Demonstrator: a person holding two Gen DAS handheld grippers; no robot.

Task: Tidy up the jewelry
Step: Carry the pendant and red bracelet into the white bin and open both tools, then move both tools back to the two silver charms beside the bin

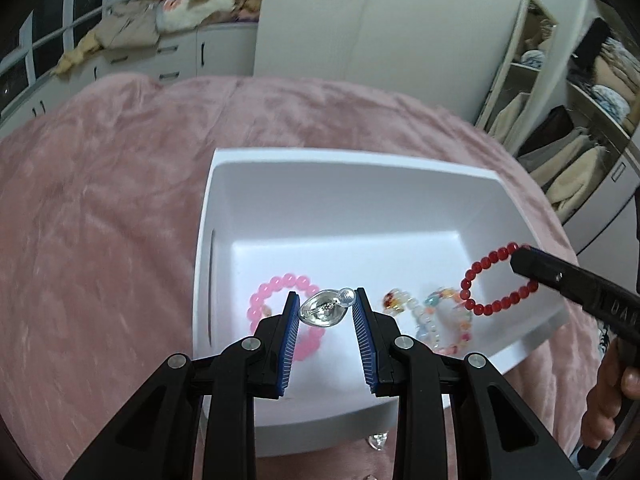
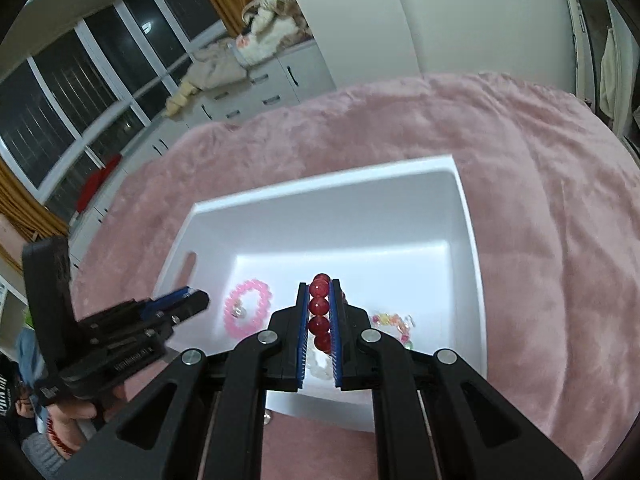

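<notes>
A white box [image 1: 224, 184] [image 2: 468, 216] sits on a pink blanket. Inside lie a pink bead bracelet [image 1: 264, 292] [image 2: 248, 312] and a multicoloured bead bracelet [image 1: 436, 320] [image 2: 392, 322]. My left gripper [image 1: 326, 312] is open above the box's near left part, with a silver ring-like piece [image 1: 324, 308] seen between its blue pads; whether it is touching them is unclear. My right gripper [image 2: 320, 312] is shut on a red bead bracelet [image 2: 320, 308] and holds it over the box; it also shows hanging in the left wrist view [image 1: 492, 280].
The pink blanket [image 1: 100, 200] [image 2: 540, 200] covers the bed all round the box. A small clear item [image 1: 378, 438] lies on the blanket at the box's near edge. White drawers with heaped clothes [image 1: 132, 24] stand behind, and open wardrobe shelves [image 1: 580, 120] to the right.
</notes>
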